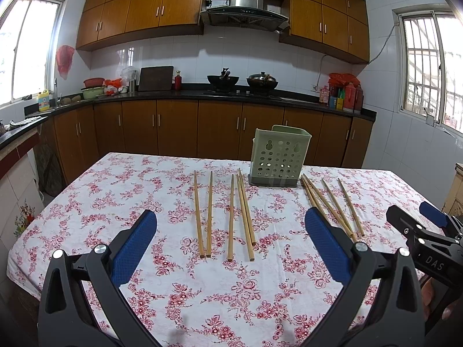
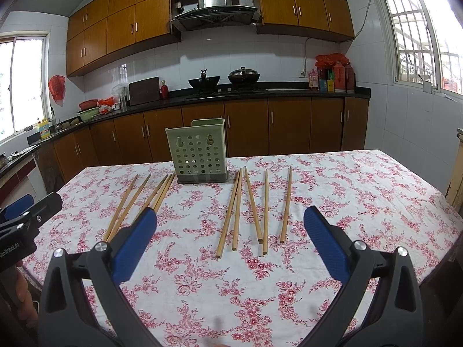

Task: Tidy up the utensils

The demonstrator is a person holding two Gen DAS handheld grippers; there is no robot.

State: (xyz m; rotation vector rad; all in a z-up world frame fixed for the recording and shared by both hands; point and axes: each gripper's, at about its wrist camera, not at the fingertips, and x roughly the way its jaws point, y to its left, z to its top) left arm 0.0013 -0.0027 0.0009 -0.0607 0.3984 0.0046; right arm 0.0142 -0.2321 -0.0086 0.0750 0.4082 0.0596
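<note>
Chopsticks (image 1: pixel 228 217) lie on the tablecloth (image 1: pixel 144 190) beyond both gaping grippers' fingertips (image 1: pixel 147 219).

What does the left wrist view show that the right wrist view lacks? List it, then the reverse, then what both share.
Only left wrist view: the right gripper at its edge. Only right wrist view: the left gripper at its edge. Both: the green holder standing on the floral tablecloth, chopsticks lying either side of it, none inside yet.
</note>
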